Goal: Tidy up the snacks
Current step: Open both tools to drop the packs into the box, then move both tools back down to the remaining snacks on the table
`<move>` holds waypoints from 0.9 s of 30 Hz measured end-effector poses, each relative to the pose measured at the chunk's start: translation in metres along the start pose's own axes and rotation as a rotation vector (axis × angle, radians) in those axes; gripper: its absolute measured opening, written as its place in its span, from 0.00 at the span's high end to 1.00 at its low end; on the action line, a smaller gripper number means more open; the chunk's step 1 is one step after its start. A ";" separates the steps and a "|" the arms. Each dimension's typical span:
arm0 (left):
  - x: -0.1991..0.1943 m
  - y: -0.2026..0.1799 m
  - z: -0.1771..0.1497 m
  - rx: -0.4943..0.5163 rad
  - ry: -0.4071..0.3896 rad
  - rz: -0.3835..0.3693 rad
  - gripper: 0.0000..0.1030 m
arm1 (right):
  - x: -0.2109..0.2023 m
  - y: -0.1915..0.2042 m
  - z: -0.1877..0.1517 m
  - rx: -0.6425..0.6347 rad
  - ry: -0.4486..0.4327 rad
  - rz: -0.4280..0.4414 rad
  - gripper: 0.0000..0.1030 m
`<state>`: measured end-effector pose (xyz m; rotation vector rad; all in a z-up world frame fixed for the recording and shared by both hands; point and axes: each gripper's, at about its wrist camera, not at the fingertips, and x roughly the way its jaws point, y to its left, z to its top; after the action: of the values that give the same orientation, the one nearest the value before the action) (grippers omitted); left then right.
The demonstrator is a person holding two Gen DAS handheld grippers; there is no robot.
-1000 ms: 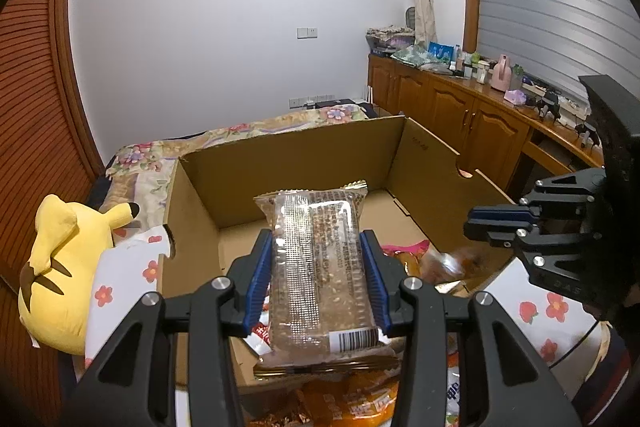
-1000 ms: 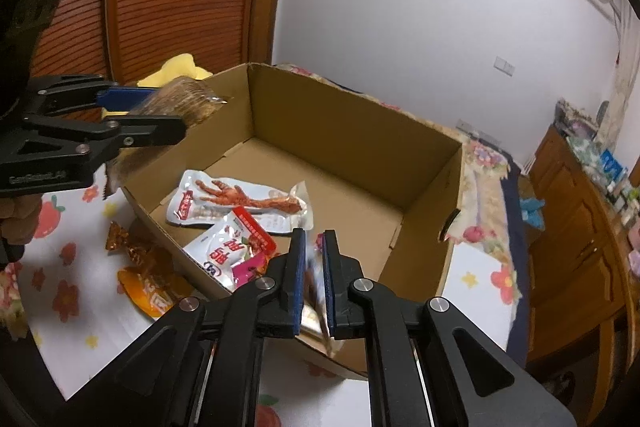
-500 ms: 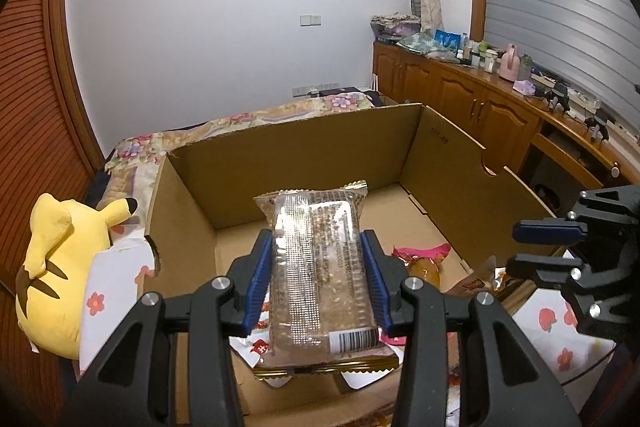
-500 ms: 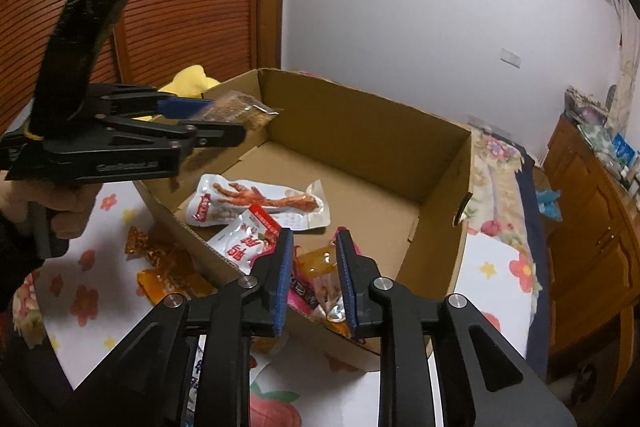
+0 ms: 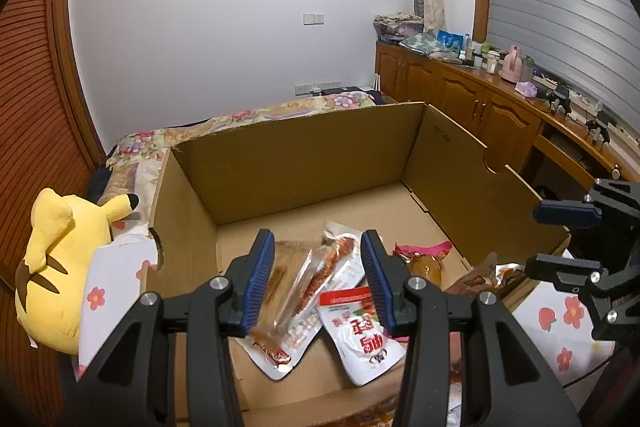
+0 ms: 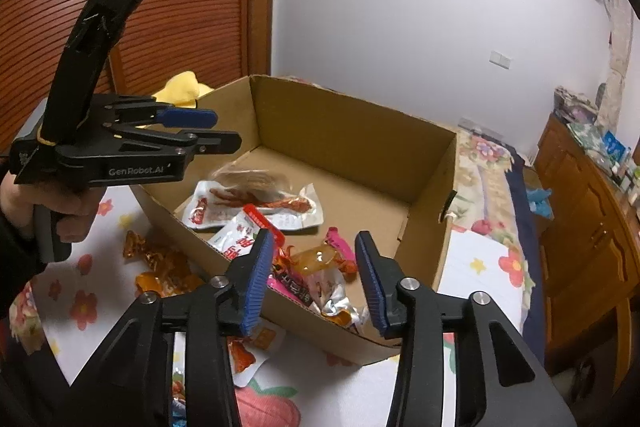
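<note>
- Our left tool [image 5: 318, 275] hangs over the cardboard box [image 5: 304, 163], jaws parting with nothing clamped; its side reads "GenRobot.AI".
- Our right tool [image 6: 314, 281] is also opening, empty, above the box's near corner.
- Inside lie the snacks: a brown clear-wrapped packet [image 6: 248, 181], a chicken-feet pouch [image 6: 256, 205], and a white pouch with a red top [image 5: 360, 331] printed in red Chinese characters we cannot read.

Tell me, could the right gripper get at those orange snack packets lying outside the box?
Probably yes: the orange packets lie uncovered on the cloth beside the box, and the right gripper, jaws opening and empty, hangs close by.
</note>
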<state>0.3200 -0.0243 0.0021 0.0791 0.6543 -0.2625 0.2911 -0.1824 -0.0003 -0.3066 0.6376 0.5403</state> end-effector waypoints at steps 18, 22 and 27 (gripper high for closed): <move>-0.083 0.001 -0.049 -0.002 -0.062 -0.020 0.42 | -0.058 0.036 -0.020 0.054 -0.038 -0.040 0.31; -0.091 0.000 -0.074 0.004 -0.044 -0.036 0.41 | -0.064 0.049 -0.035 0.075 -0.027 -0.039 0.31; -0.091 0.002 -0.100 0.011 -0.006 -0.038 0.41 | -0.060 0.065 -0.056 0.102 0.004 -0.038 0.31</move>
<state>0.1928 0.0131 -0.0216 0.0761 0.6490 -0.3029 0.1874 -0.1757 -0.0119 -0.2239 0.6599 0.4692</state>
